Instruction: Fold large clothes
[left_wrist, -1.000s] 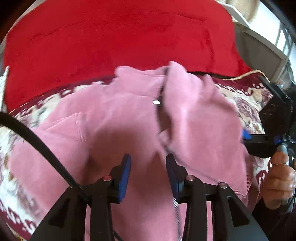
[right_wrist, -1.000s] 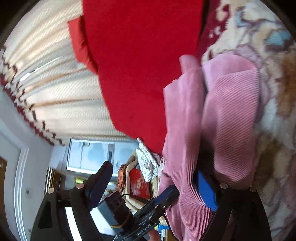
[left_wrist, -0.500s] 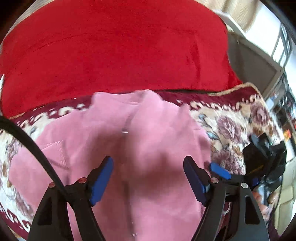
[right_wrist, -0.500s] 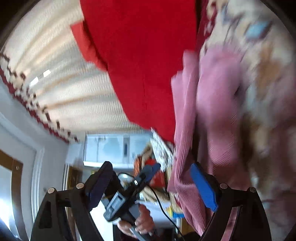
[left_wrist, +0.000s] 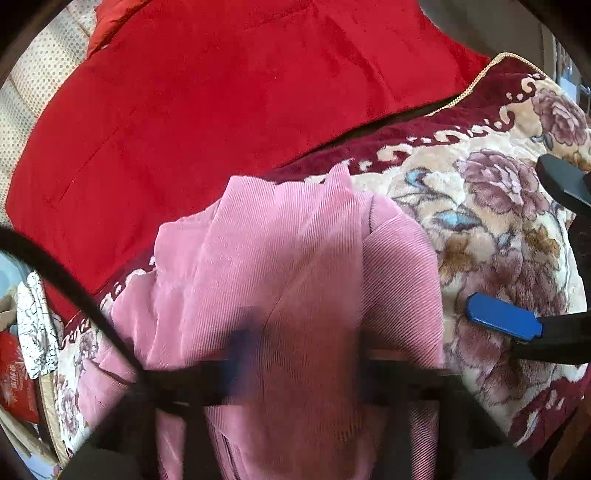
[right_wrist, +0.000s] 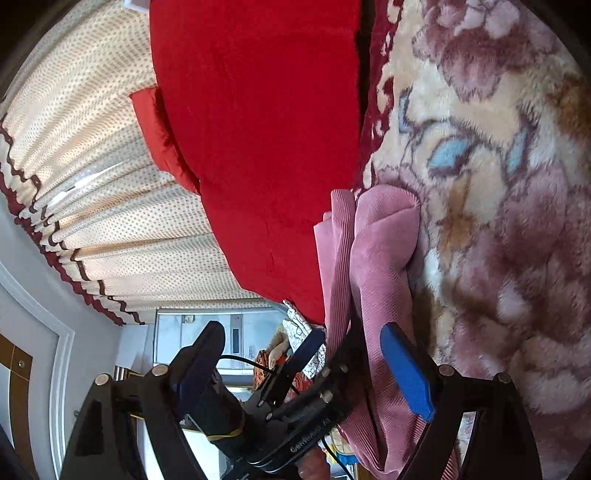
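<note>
A pink corduroy garment (left_wrist: 295, 280) lies folded in layers on a floral blanket (left_wrist: 491, 206). In the left wrist view my left gripper (left_wrist: 299, 350) hovers close over the garment, strongly blurred, its jaws apart and empty. My right gripper (left_wrist: 554, 258) enters from the right edge, one blue pad (left_wrist: 502, 321) showing, jaws wide apart. In the right wrist view my right gripper (right_wrist: 306, 369) is open and empty beside the garment's edge (right_wrist: 380, 266), and the left gripper (right_wrist: 310, 373) shows between its fingers.
A large red blanket (left_wrist: 221, 103) lies behind the garment. A dotted cream curtain (right_wrist: 92, 166) hangs beyond it. The floral blanket spreads to the right (right_wrist: 498, 184). Clutter and a red packet (left_wrist: 14, 373) sit off the left edge.
Both grippers have let go of the garment and opened. The garment now lies folded over and narrower. My left gripper is in fast motion, blurred; the right has drawn off to the right.
</note>
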